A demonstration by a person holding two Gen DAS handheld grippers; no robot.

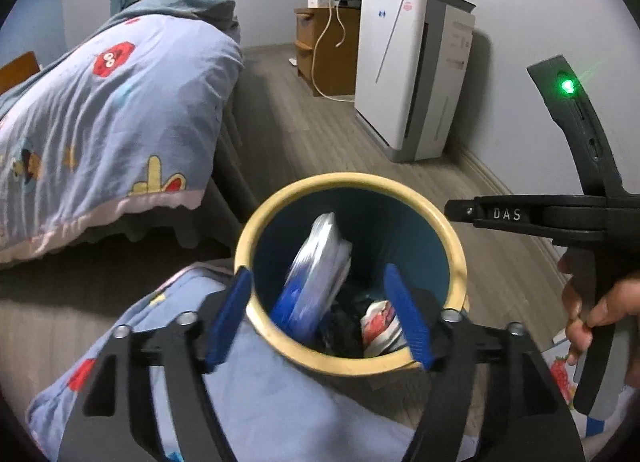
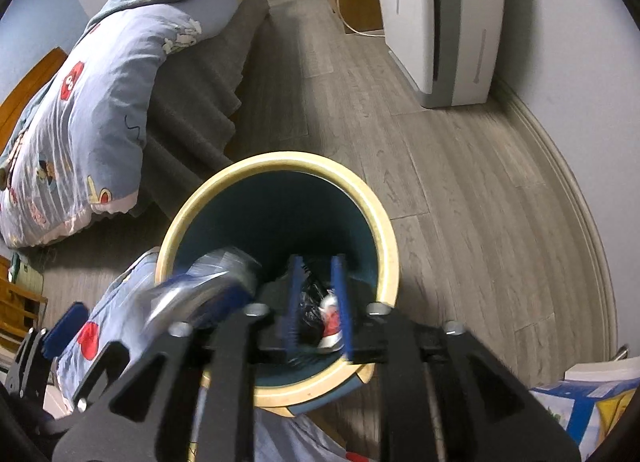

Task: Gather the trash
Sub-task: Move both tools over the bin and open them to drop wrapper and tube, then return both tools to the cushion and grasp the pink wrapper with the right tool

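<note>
Both grippers are over the round bin with the cream rim and teal inside point(image 1: 440, 258), which stands on the grey wood-plank floor point(image 1: 320, 134) beside the bed with the blue cartoon-print quilt point(image 1: 120, 102). The left gripper point(image 1: 320, 314) has its blue jaws spread wide, one outside the near rim and one over the opening, with nothing pressed between them. A silver-and-blue foil packet point(image 1: 316, 262) sits blurred and tilted inside the bin, leaning against the wall, free of those jaws. Down at the bottom lie a crumpled black plastic bag point(image 1: 344, 322) and a red-and-white wrapper point(image 1: 380, 322). The right gripper point(image 2: 318, 302) reaches into the bin mouth, jaws slightly apart, and the black bag and wrapper show in the gap; whether the pads touch them I can't tell. The person's right hand point(image 1: 596, 302) grips the handle. A white air purifier point(image 1: 412, 74) stands against the wall.
</note>
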